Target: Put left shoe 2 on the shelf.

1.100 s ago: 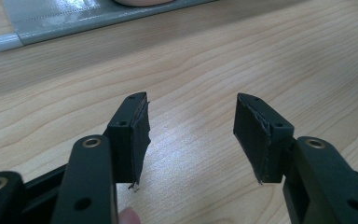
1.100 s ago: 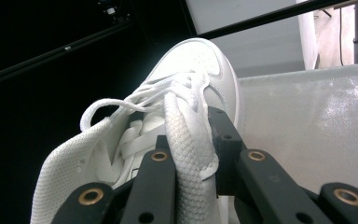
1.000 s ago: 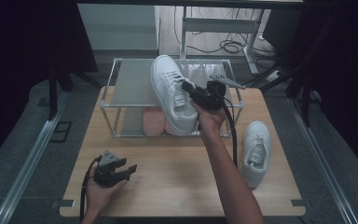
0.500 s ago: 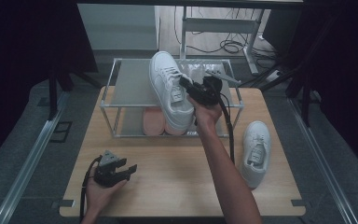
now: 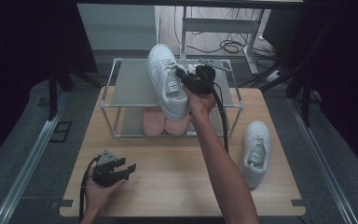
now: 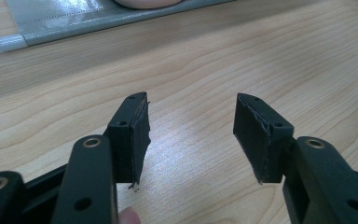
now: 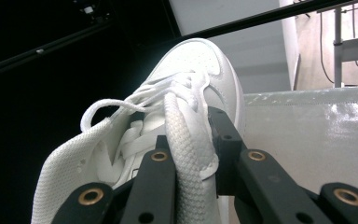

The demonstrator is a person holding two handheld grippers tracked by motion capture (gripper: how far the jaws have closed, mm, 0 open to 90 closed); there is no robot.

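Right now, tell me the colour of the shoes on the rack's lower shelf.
Pink shoes, best seen in the high view.

Second white sneaker on table; pink slippers under rack.

pink slippers: mostly hidden under rack's top shelf and held white sneaker | sneaker heel: cut off by right gripper view's bottom edge | right gripper pads: covered by sneaker collar

Dim high view, perhaps underexposed, shelf glare
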